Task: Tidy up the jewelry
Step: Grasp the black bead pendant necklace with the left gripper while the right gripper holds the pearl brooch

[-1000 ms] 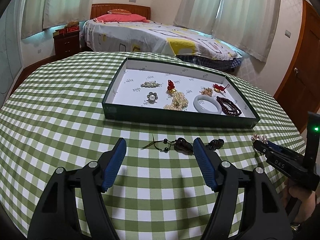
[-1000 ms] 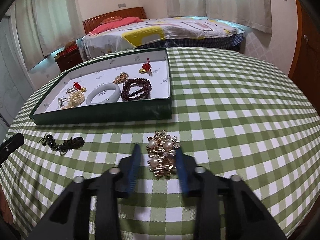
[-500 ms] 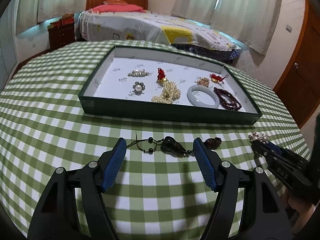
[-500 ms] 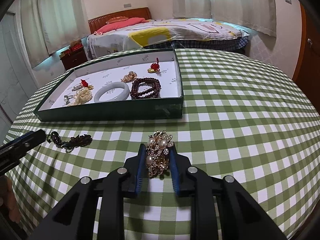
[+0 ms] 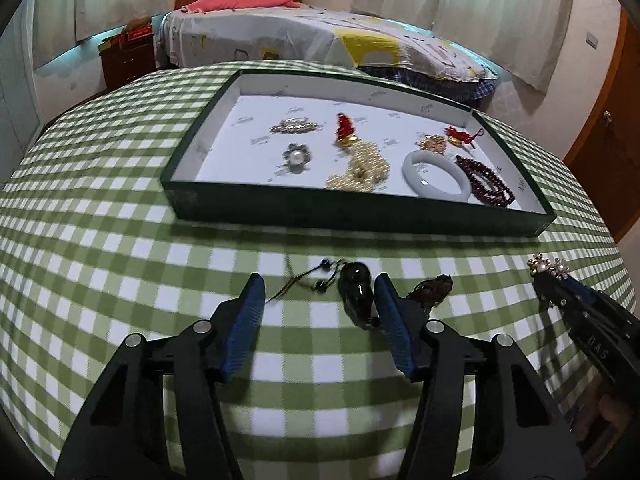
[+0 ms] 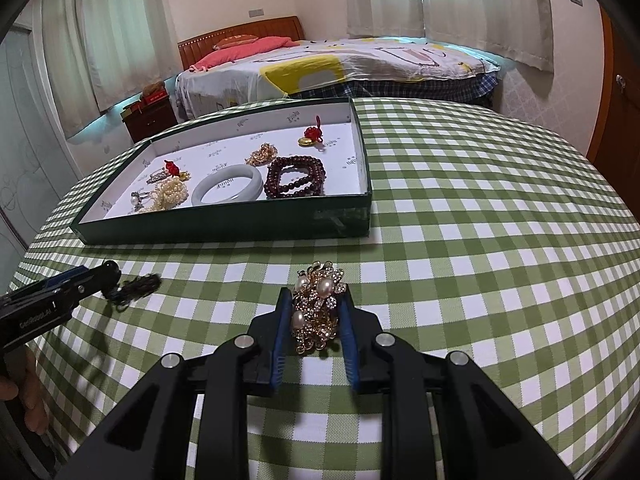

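A green tray (image 5: pixel 360 212) with a white floor holds several pieces of jewelry: a white bangle (image 5: pixel 436 170), dark red beads (image 5: pixel 486 182), a pearl strand (image 5: pixel 362 168). My left gripper (image 5: pixel 320 308) is open low over the tablecloth. A dark pendant on a black cord (image 5: pixel 356 292) lies between its fingers, against the right one. My right gripper (image 6: pixel 314 320) is shut on a gold pearl brooch (image 6: pixel 316 312) and holds it above the cloth; the brooch also shows in the left wrist view (image 5: pixel 548 266).
The round table has a green checked cloth (image 6: pixel 480 240). The tray (image 6: pixel 224 228) sits beyond both grippers. A bed (image 6: pixel 340 64) stands behind the table and a wooden door (image 5: pixel 600 148) at the right.
My right gripper closed on the brooch and lifted it slightly. My left gripper moved forward and down, so the dark pendant now lies between its open fingers.
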Demonstrator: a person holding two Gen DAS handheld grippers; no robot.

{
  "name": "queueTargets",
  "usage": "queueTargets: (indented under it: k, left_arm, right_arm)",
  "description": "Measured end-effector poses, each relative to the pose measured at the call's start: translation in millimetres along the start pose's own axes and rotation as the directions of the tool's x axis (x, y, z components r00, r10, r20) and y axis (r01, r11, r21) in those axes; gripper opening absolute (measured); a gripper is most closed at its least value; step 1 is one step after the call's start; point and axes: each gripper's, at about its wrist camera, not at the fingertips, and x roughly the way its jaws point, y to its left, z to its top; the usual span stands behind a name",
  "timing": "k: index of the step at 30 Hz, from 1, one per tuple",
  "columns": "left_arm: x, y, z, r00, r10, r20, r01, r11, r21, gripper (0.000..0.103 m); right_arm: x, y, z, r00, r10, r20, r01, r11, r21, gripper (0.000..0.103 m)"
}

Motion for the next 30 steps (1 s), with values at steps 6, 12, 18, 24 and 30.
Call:
queueTargets:
  k: [6, 12, 18, 24, 30]
  left_arm:
    - [-1.3, -1.1, 1.0, 0.999, -0.033, 0.001, 0.033, 0.999, 0.005, 0.046]
    - [0.7, -4.6, 0.7, 0.998, -0.063, -0.012, 0.064, 0.997, 0.031, 0.025]
    - [-0.7, 6.1, 2.9, 0.997, -0.074, -0.029, 0.075, 0.997, 0.021, 0.022]
    - [0.8, -1.0, 1.1, 0.998, -0.068, -0.012, 0.069, 0.995, 0.067, 0.016]
    - [-0.4, 1.3, -1.0, 0.998, -0.069, -0.002, 0.069, 0.994, 0.079, 0.015]
  right_arm:
    - [0.0, 0.4, 0.1, 1.000, 0.001, 0.001, -0.001, 1.000, 0.000, 0.024]
    - [0.1, 0.3, 0.2, 1.000, 0.002, 0.002, -0.002, 1.000, 0.001, 0.024]
    - [0.1, 0.6, 0.2, 1.000, 0.002, 0.002, -0.002, 1.000, 0.003, 0.024]
    - [0.1, 0.5, 0.1, 1.000, 0.002, 0.003, -0.002, 1.000, 0.002, 0.024]
    - [-1.3, 1.5, -0.6, 1.000, 0.008, 0.010, -0.008, 1.000, 0.001, 0.024]
